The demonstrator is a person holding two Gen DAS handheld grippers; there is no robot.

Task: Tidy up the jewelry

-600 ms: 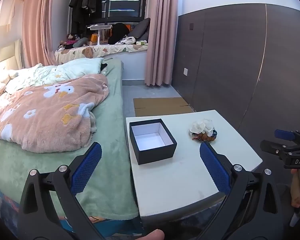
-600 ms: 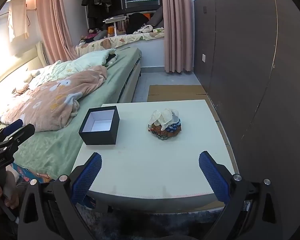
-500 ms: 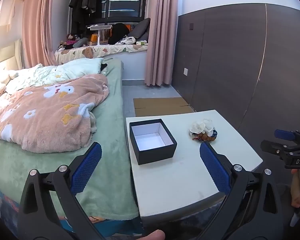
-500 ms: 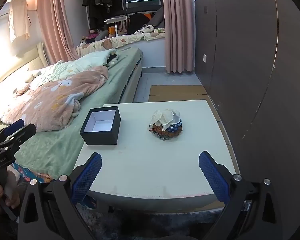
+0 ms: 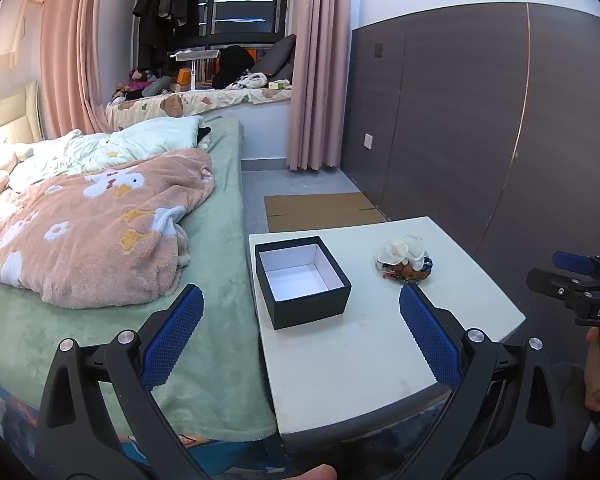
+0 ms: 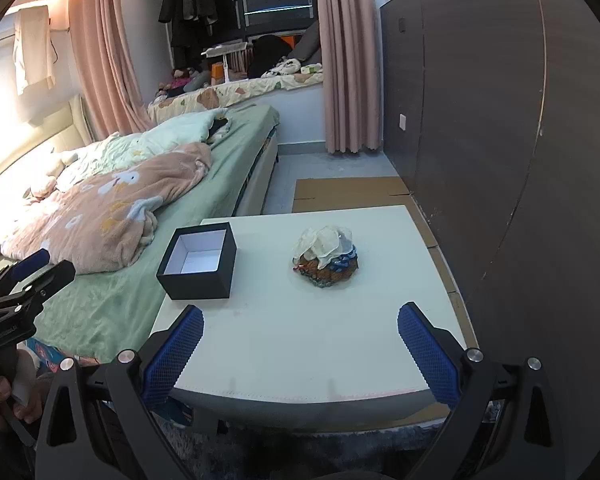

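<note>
An open black box with a white inside point(image 5: 302, 280) point(image 6: 198, 260) stands empty on the left part of a white table point(image 5: 360, 352) point(image 6: 300, 340). A small heap of jewelry and hair pieces, white on top with blue and brown below point(image 5: 405, 260) point(image 6: 326, 258), lies to the right of the box. My left gripper point(image 5: 300, 332) is open and empty, held before the table's near left corner. My right gripper point(image 6: 300, 344) is open and empty above the table's near edge, short of the heap.
A bed point(image 5: 204, 288) with a green cover and a pink blanket point(image 5: 92, 232) runs along the table's left side. A dark panelled wall point(image 6: 520, 160) stands close on the right. Flat cardboard point(image 6: 348, 196) lies on the floor behind the table.
Both grippers have drifted only slightly; the box and the heap have not moved. Both stay open.
</note>
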